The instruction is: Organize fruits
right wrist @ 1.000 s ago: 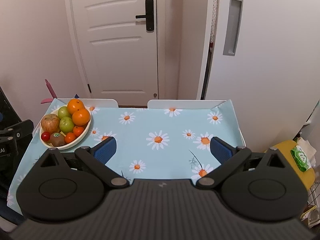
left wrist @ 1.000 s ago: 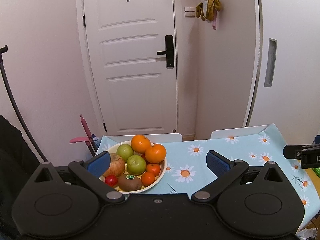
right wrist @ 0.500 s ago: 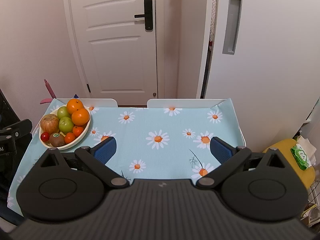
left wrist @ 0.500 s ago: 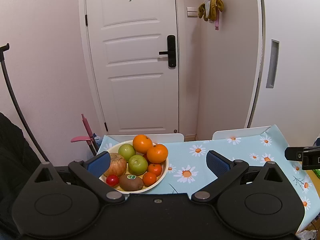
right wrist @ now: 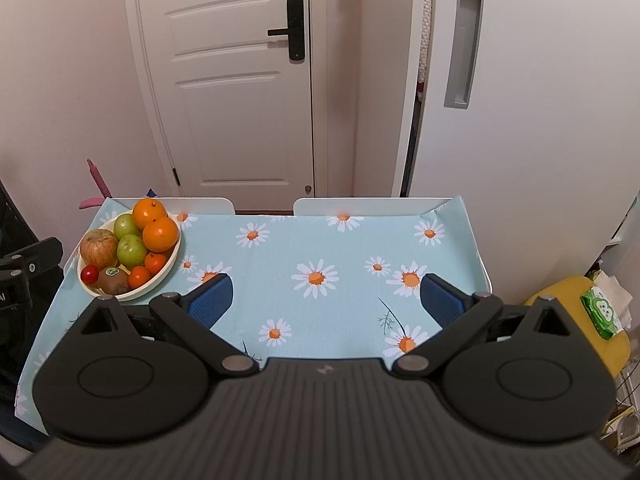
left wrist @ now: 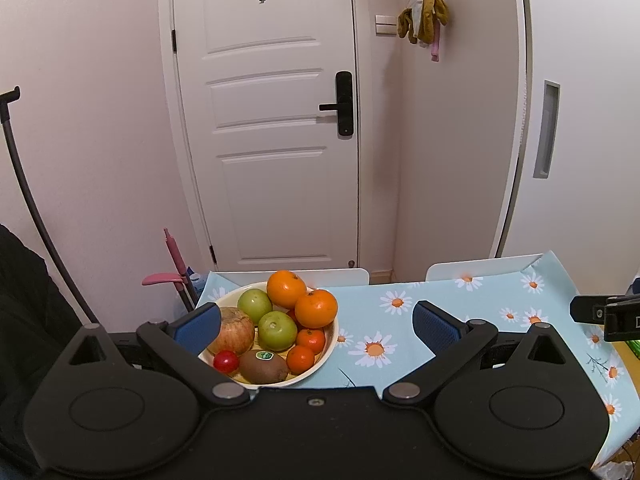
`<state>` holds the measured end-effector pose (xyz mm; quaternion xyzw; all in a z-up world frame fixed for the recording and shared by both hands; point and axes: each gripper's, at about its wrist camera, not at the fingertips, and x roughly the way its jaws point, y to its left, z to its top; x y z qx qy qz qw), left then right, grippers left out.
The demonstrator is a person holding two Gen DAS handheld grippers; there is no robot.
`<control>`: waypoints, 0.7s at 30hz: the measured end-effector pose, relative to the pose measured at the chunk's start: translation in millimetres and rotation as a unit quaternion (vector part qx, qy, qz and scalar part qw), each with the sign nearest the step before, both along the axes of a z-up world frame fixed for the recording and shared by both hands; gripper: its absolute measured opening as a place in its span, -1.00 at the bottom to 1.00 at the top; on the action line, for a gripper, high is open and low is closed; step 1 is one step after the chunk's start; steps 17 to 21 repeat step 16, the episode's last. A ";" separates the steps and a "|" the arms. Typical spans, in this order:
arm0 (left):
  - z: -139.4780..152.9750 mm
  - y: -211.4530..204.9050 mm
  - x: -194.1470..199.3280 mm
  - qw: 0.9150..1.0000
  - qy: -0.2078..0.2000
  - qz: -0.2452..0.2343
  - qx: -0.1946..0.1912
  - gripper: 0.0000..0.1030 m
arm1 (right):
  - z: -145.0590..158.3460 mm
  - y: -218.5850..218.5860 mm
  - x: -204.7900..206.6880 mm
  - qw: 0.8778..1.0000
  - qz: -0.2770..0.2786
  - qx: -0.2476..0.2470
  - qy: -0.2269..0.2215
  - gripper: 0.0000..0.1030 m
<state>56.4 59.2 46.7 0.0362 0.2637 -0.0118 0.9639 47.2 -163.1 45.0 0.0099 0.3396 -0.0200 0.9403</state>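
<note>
Fruit bowl (left wrist: 328,354) full, lower centre of your left view; both tools spread and empty.

It holds two oranges (left wrist: 316,308), two green apples (left wrist: 277,330), a red apple (left wrist: 236,336), tangerines (left wrist: 301,359), a kiwi (left wrist: 263,366), a cherry tomato (left wrist: 225,361); your left gripper (left wrist: 316,322) hovers above it; your right gripper (right wrist: 324,298) hangs over the daisy tablecloth (right wrist: 320,248).

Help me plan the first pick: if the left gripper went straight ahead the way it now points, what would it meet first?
Probably the fruit plate, around the small mandarins at its right side. The left gripper is open and empty; depth is unclear.
</note>
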 end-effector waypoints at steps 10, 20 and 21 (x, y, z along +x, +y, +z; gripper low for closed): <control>2.4 1.6 -1.9 1.000 -0.008 0.004 -0.007 1.00 | 0.9 -0.1 0.4 1.000 0.000 0.000 0.000 1.00; 2.3 3.5 -2.0 1.000 -0.008 0.000 -0.016 1.00 | 1.0 -0.2 0.4 1.000 0.000 0.000 0.000 1.00; 2.3 3.5 -2.0 1.000 -0.008 0.000 -0.016 1.00 | 1.0 -0.2 0.4 1.000 0.000 0.000 0.000 1.00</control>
